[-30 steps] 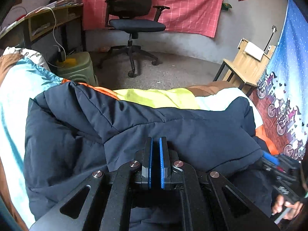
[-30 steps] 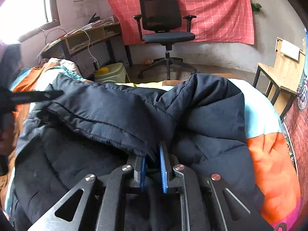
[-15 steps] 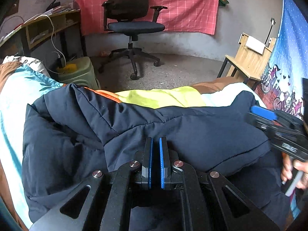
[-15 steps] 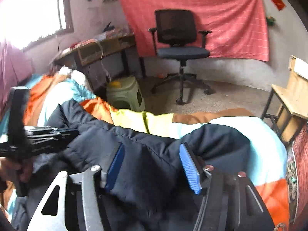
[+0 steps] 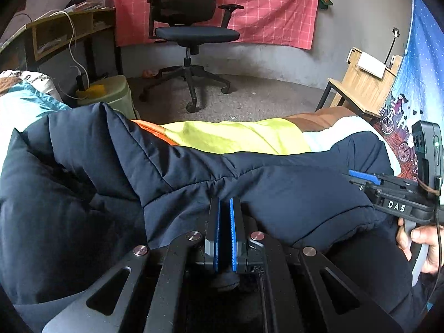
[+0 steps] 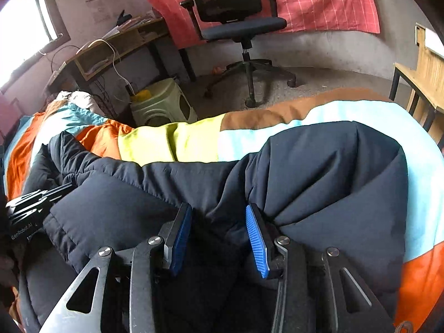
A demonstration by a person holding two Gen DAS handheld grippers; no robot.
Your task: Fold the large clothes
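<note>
A big dark navy padded jacket lies across the bed, over its bedspread of orange, yellow, brown and pale blue blocks, reaching from the bed's left side almost to its right edge. One puffy layer is doubled over the rest, so I judge the folding to be mid-way: a flap has been laid across the body, and the bundle is loose and lumpy, not yet squared.

The left gripper sits low at the near edge of the bed, its blue-padded jaws clenched to a thin slit right against the hem of the folded-over layer. Whether any cloth is pinched between them I cannot tell; the gap looks dark and nearly empty, with fabric bunched just beyond the tips.

The right gripper has its jaws spread wide, released, resting over a crease where the jacket puckers; cloth lies between and beneath the pads but nothing is gripped. In the left wrist view this same tool shows near the bed's right edge, held level and pointing inward across the jacket, with the person's hand wrapped round its handle.

To my eye the next move calls for the right jaws to close on a good thick fold of the hem or side, deep enough that the slippery padded shell does not slide out, then both tools carrying that side over together. The stuffing will spring back, so pressing the layer down should help.

Beyond the bed stand an office chair and a pale green stool.
</note>
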